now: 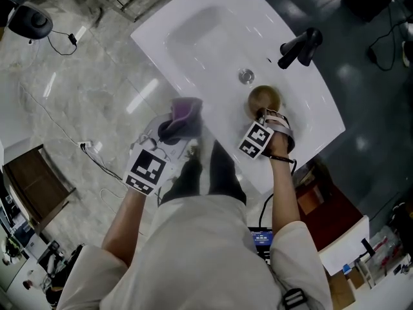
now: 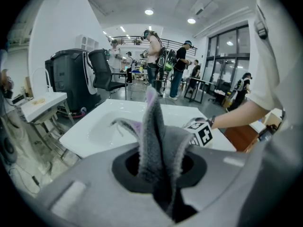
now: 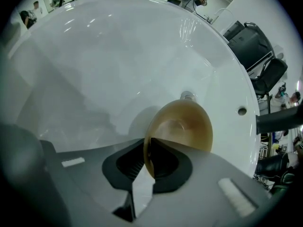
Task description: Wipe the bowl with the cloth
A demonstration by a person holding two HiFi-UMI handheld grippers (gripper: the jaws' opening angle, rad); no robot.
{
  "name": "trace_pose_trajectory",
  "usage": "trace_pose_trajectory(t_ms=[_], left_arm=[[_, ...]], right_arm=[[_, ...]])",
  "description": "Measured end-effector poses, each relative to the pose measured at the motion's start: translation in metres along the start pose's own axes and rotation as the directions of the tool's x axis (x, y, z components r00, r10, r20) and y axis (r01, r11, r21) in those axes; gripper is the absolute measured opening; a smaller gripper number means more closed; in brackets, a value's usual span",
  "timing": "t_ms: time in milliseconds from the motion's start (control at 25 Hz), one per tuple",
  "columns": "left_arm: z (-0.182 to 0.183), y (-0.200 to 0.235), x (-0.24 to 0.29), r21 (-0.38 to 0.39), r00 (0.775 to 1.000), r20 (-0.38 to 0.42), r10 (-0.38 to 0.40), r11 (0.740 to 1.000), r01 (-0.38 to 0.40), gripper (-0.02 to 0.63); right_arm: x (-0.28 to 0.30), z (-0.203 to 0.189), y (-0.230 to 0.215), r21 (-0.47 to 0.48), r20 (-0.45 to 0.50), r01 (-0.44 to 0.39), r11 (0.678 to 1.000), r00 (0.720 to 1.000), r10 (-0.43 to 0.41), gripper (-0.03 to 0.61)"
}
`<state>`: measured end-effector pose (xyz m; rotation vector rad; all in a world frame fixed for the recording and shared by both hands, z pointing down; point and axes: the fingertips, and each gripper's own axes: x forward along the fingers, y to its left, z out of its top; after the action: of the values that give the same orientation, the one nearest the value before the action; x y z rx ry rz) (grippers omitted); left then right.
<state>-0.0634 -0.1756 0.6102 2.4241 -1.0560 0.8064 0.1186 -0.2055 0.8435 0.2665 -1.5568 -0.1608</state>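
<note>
A translucent amber bowl sits tilted in the white sink, close to the drain. My right gripper points steeply down at it, shut on its near rim. In the right gripper view the bowl has its rim pinched between the jaws of that gripper. A grey and purple cloth is held over the sink's front edge by my left gripper. The left gripper view shows the cloth standing up out of the shut left gripper.
A black faucet stands at the sink's far right side. Cables trail over the marble floor on the left, by a wooden frame. A red box sits on the right. Several people stand far behind the sink.
</note>
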Motion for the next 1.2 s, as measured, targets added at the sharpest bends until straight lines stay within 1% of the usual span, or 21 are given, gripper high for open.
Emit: trace_pose_trajectory(t_ms=[120, 320, 720, 800, 960, 1120, 1200], left_arm=[[0.002, -0.002, -0.005, 0.007, 1.000, 0.010, 0.001, 1.000, -0.001, 0.060], [0.008, -0.002, -0.013, 0.017, 0.999, 0.045, 0.015, 1.000, -0.015, 0.060], [0.019, -0.016, -0.054, 0.046, 0.993, 0.114, 0.002, 0.999, -0.008, 0.060], [0.023, -0.021, -0.064, 0.055, 0.991, 0.134, -0.001, 0.998, -0.006, 0.060], [0.035, -0.033, -0.078, 0.084, 0.983, 0.182, -0.020, 0.996, 0.005, 0.060], [0.050, -0.047, -0.091, 0.122, 0.975, 0.219, -0.049, 0.992, 0.022, 0.060], [0.057, -0.056, -0.099, 0.142, 0.969, 0.238, -0.064, 0.989, 0.031, 0.060]], right_arm=[[-0.004, -0.001, 0.000, 0.003, 0.000, 0.006, 1.000, 1.000, -0.006, 0.014], [-0.022, 0.006, 0.002, 0.012, 0.038, 0.013, 1.000, 0.999, -0.013, 0.014], [-0.086, 0.022, 0.012, 0.142, 0.097, 0.054, 0.988, 0.993, -0.068, 0.014], [-0.101, 0.024, 0.016, 0.187, 0.113, 0.059, 0.981, 0.990, -0.081, 0.014], [-0.136, 0.025, 0.015, 0.265, 0.126, 0.100, 0.959, 0.983, -0.137, 0.014], [-0.175, 0.020, 0.008, 0.350, 0.135, 0.163, 0.923, 0.966, -0.222, 0.014], [-0.197, 0.017, 0.007, 0.401, 0.150, 0.171, 0.900, 0.957, -0.248, 0.014]])
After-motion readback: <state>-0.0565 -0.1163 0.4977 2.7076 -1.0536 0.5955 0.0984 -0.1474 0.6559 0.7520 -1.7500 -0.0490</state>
